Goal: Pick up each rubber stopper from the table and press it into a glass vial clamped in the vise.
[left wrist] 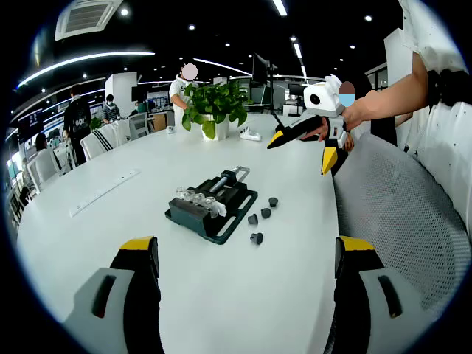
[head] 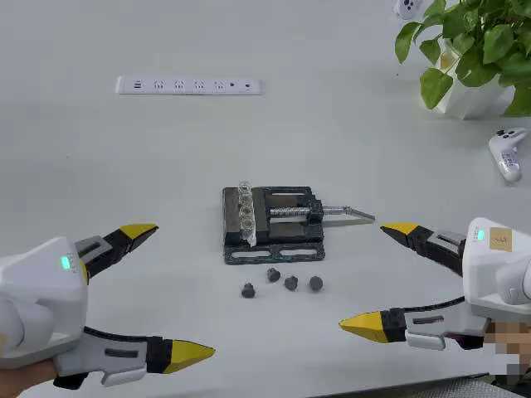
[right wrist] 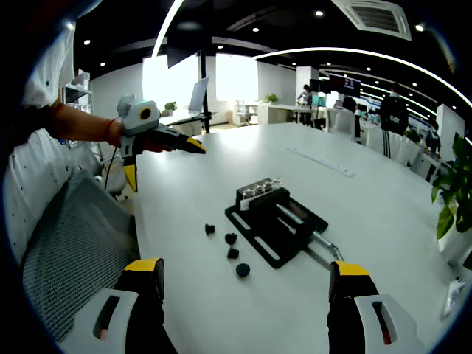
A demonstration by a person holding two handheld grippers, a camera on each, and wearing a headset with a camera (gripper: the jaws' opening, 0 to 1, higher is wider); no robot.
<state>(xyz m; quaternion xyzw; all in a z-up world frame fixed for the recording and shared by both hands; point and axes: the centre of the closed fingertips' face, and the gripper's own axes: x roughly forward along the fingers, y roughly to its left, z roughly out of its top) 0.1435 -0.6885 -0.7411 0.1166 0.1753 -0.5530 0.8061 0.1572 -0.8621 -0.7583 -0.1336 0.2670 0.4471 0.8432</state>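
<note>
Left gripper (head: 182, 290) and right gripper (head: 362, 275) hover, jaws spread wide and empty, either side of four rubber stoppers (head: 291, 283) lying just before the vise (head: 278, 239) with its glass vials (head: 246, 212); risk: off-centre pinch could squirt a small stopper away.

The white desk (head: 91, 174) carries a white power strip (head: 188, 85), which lies flat at about eleven o'clock in the head view. At one o'clock a leafy green plant (head: 477, 41) stands in a white pot (head: 471, 98). Near the pot, at three o'clock, a white game controller (head: 508, 154) lies on the desk. Another white controller (head: 408, 7) is cut off by the top edge, just beside the leaves. In the left gripper view a grey mesh chair (left wrist: 398, 214) stands at the desk's edge at four o'clock, and people (left wrist: 77, 118) stand far back at ten o'clock.
</note>
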